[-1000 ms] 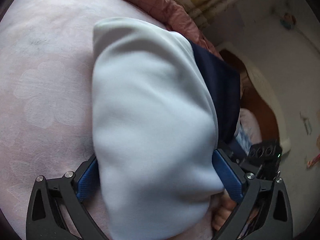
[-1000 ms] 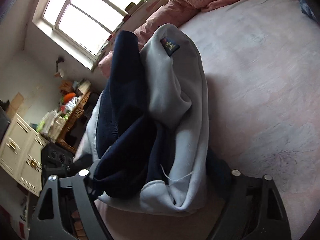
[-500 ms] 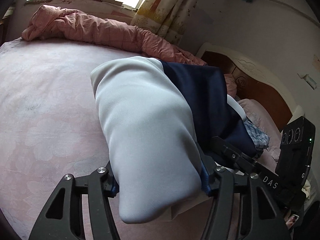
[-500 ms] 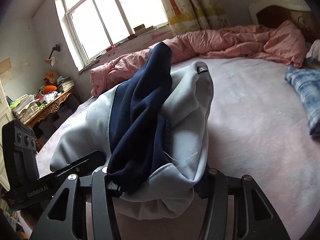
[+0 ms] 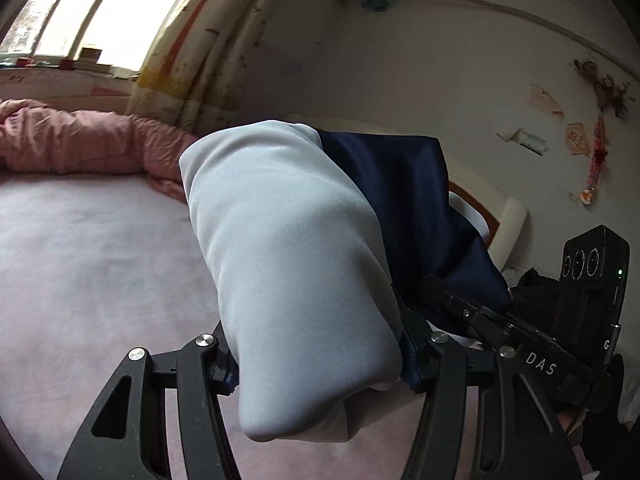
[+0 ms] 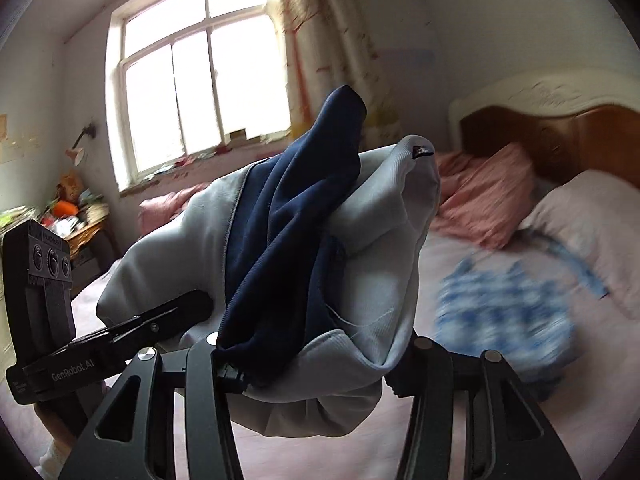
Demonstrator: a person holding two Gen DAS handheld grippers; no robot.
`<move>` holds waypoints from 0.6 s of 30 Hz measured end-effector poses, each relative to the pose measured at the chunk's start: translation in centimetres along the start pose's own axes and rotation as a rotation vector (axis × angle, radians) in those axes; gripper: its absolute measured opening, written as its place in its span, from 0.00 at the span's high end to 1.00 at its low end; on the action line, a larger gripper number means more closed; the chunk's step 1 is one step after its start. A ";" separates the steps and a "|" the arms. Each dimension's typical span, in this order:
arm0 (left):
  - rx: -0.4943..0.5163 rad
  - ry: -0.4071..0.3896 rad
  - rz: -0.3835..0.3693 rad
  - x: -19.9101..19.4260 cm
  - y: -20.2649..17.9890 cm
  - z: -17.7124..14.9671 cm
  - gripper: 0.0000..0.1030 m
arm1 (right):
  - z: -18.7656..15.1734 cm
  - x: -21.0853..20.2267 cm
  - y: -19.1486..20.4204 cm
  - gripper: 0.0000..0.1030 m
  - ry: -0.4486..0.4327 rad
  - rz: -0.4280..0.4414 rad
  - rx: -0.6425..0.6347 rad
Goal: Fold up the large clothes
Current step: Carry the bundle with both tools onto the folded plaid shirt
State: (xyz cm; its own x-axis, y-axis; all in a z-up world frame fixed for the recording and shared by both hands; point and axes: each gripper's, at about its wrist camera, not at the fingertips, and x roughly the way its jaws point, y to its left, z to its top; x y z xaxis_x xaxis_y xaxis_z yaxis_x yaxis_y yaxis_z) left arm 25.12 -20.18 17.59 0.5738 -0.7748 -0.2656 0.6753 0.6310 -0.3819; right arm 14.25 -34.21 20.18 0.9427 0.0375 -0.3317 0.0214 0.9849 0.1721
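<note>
The folded sweatshirt (image 5: pixel 304 264), pale grey with a navy part, is held up off the bed (image 5: pixel 88 272) between the two grippers, one at each end of the bundle. The left gripper (image 5: pixel 320 364) is clamped on the grey end: its jaws are closed in about halfway against the thick roll of cloth, which fills the gap and bulges below them. The jaws drew in on the cloth a moment ago and now hold firm. In the right wrist view, the right gripper (image 6: pixel 308 364) grips the other end the same way, with navy folds and a grey ribbed hem pressed between its jaws and a small dark label (image 6: pixel 422 151) at the top of the bundle. Its jaws likewise closed on the fabric just now. Each view shows the other gripper's black body beside the bundle. Beyond the sweatshirt lie a pink quilt (image 5: pixel 80 140) along the far edge of the bed, a blurred blue and white cloth (image 6: pixel 508 312) on the sheet, a wooden headboard (image 6: pixel 560 140), a window (image 6: pixel 200 92) and a patterned curtain (image 6: pixel 320 40).
</note>
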 end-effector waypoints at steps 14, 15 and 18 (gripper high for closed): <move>0.038 0.317 0.008 26.3 -4.9 -10.5 0.37 | -7.1 7.1 -22.8 0.42 0.186 -0.327 0.120; 0.031 0.300 -0.013 25.8 -4.9 -9.7 0.34 | -8.2 7.5 -23.6 0.41 0.171 -0.312 0.140; 0.135 0.227 0.076 24.2 -6.0 -9.5 0.22 | -6.7 5.7 -24.2 0.40 0.097 -0.226 0.195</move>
State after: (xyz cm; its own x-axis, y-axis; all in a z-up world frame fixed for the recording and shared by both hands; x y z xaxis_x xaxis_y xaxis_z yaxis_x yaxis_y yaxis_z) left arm 30.53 -43.05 5.02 0.5169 -0.7044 -0.4865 0.6986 0.6755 -0.2357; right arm 16.84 -56.76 7.96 0.8711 -0.1532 -0.4667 0.2988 0.9194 0.2559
